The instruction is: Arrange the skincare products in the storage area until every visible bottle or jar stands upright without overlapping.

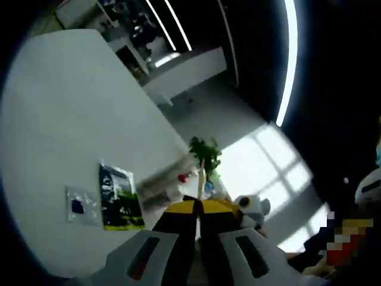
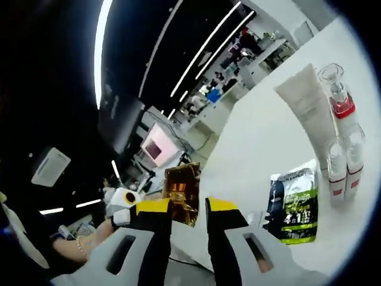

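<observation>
On the white table (image 2: 262, 137) in the right gripper view we count one white tube (image 2: 309, 110) lying flat, one clear bottle with a red band (image 2: 336, 92) beside it, and two small clear bottles with white and red labels (image 2: 342, 167) side by side just near of those. All four appear to lie on their sides, though the tilt of the view makes that hard to judge. One green and black sachet (image 2: 294, 202) lies left of the small pair, close to the table edge.

The right gripper (image 2: 189, 217) rises from the bottom of its view with yellow-tipped jaws a moderate gap apart and nothing between them. A brown foil packet (image 2: 181, 193) shows in the gap, but we cannot tell whether it touches either jaw. A hand wearing a bead bracelet (image 2: 80, 244) is at the lower left.

In the left gripper view we see the same table (image 1: 77, 119), with the sachet (image 1: 119, 199) and one small clear packet (image 1: 80, 205) just left of it. A blurred pale shape with a red spot (image 1: 166, 182) lies beyond. The left gripper (image 1: 197, 214) has its jaws nearly together, holding nothing. A potted plant (image 1: 205, 155) stands past the table's far corner.
</observation>
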Available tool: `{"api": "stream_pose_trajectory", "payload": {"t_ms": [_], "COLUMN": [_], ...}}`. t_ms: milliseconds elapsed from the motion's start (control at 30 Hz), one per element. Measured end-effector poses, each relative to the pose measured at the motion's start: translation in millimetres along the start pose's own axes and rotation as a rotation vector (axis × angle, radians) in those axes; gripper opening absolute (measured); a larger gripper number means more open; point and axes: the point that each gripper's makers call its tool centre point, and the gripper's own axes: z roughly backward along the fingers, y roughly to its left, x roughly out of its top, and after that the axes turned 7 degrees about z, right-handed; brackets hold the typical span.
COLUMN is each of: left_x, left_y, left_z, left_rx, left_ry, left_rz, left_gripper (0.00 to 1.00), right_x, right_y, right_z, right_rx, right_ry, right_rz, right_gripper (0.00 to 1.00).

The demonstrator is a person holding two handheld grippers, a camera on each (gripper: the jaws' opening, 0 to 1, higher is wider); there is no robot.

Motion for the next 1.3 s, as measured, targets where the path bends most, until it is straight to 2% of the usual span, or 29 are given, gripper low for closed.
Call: {"api": "stream_pose_trajectory", "payload": {"t_ms": [67, 100, 167, 300, 367, 433, 500, 600, 700, 800, 867, 933, 967, 1100, 1133, 1167, 1233, 1300], "left_x": [7.7, 12.9, 15.2, 11.9, 7.6, 5.2, 4.4, 7.1, 7.3, 6.2, 7.4, 10.2, 10.4, 9.1, 9.6, 11.3, 16.8, 22.4], "left_y": [-5.2, -11.7, -20.1, -21.2, -16.9, -15.8, -15.7, -14.4, -15.8, -16.7, -16.6, -17.3, -19.6, -31.9, -35.7, -41.6, -49.1, -52.1], "left_z": [2, 4, 7, 11, 13, 14, 15, 16, 16, 16, 18, 21, 22, 27, 28, 28, 28, 26], "left_rx": [-0.026, -0.059, -0.088, -0.072, -0.048, -0.043, -0.045, -0.042, -0.053, -0.056, -0.054, -0.056, -0.061, -0.086, -0.092, -0.1, -0.102, -0.093], "left_ry": [-0.011, -0.024, -0.025, 0.008, 0.033, 0.044, 0.039, 0.024, 0.022, 0.03, 0.026, 0.013, 0.007, 0.006, 0.003, -0.002, -0.011, -0.009], "left_rz": [0.019, 0.034, 0.049, 0.028, 0.014, 0.01, 0.015, 0.018, 0.024, 0.019, 0.019, 0.028, 0.03, 0.039, 0.044, 0.041, 0.022, 0.01], "left_gripper": [0.0, 0.0, 0.0, 0.0, 0.0, 0.0, 0.0, 0.0, 0.0, 0.0, 0.0, 0.0, 0.0, 0.0, 0.0, 0.0, 0.0, 0.0], "right_x": [9.2, 15.1, 23.4, 39.4, 45.7, 46.6, 43.4, 33.8, 29.5, 29.6, 34.0, 35.5, 38.9, 46.9, 53.0, 54.0, 63.3, 69.6], "right_y": [0, -1, 2, 19, 24, 22, 19, 15, 16, 22, 20, 28, 29, 40, 45, 46, 54, 61], "right_z": [-1, -3, -7, -16, -22, -25, -28, -28, -28, -28, -27, -25, -22, -16, -15, -15, -15, -17], "right_rx": [0.019, 0.025, 0.058, 0.135, 0.154, 0.143, 0.139, 0.127, 0.135, 0.148, 0.104, 0.116, 0.094, 0.06, 0.044, 0.038, -0.003, -0.012], "right_ry": [-0.019, -0.022, -0.009, 0.003, 0.018, 0.028, 0.054, 0.108, 0.131, 0.142, 0.132, 0.136, 0.131, 0.11, 0.09, 0.087, 0.082, 0.101], "right_rz": [0.002, 0.012, 0.053, 0.102, 0.14, 0.161, 0.18, 0.199, 0.222, 0.28, 0.335, 0.404, 0.457, 0.581, 0.67, 0.695, 0.858, 0.939], "right_gripper": [0.36, 0.38, 0.42, 0.42, 0.39, 0.34, 0.27, 0.25, 0.22, 0.13, 0.09, 0.05, 0.03, 0.01, 0.01, 0.01, 0.01, 0.01]}}
